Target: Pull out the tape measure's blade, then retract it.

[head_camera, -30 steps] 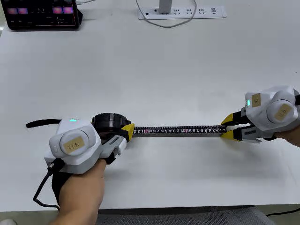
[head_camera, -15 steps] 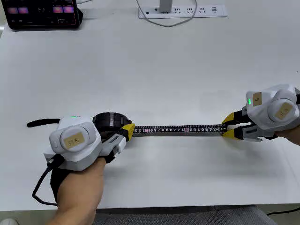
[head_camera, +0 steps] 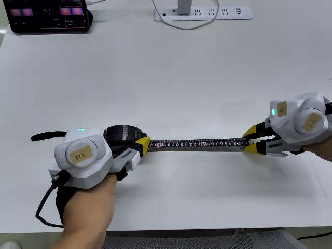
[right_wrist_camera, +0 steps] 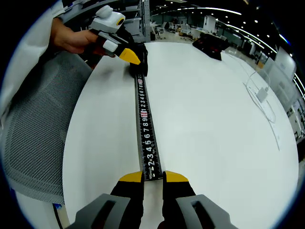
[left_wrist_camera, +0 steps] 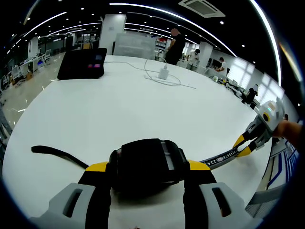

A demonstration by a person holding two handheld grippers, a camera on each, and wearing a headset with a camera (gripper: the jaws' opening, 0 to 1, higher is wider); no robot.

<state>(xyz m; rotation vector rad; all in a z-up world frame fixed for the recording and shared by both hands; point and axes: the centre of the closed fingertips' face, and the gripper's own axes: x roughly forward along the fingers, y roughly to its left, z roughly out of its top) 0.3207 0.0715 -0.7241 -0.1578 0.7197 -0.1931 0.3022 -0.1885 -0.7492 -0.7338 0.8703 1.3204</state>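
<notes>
The black tape measure case (head_camera: pixel 122 136) (left_wrist_camera: pixel 148 161) lies on the white table, held between the yellow-tipped jaws of my left gripper (head_camera: pixel 136 148) (left_wrist_camera: pixel 148 168). Its dark blade (head_camera: pixel 197 143) (right_wrist_camera: pixel 146 132) with white numerals runs flat along the table to the right. My right gripper (head_camera: pixel 251 140) (right_wrist_camera: pixel 152 177) is shut on the blade's end. A black wrist strap (head_camera: pixel 47 136) (left_wrist_camera: pixel 57 153) trails left from the case. In the right gripper view the case (right_wrist_camera: pixel 141 59) sits far off under the left gripper (right_wrist_camera: pixel 125 53). The right gripper (left_wrist_camera: pixel 246 145) shows in the left gripper view at the far right.
A dark tablet (head_camera: pixel 47 14) (left_wrist_camera: pixel 83 64) stands at the table's far left. A white power strip (head_camera: pixel 202 12) with a cable (head_camera: pixel 184 25) lies at the far edge. The table's front edge (head_camera: pixel 187 229) runs just below my hands. A grey mesh chair (right_wrist_camera: pixel 40 119) lies left in the right gripper view.
My right gripper has drifted slightly left with the blade end. The left gripper and the case have stayed put.
</notes>
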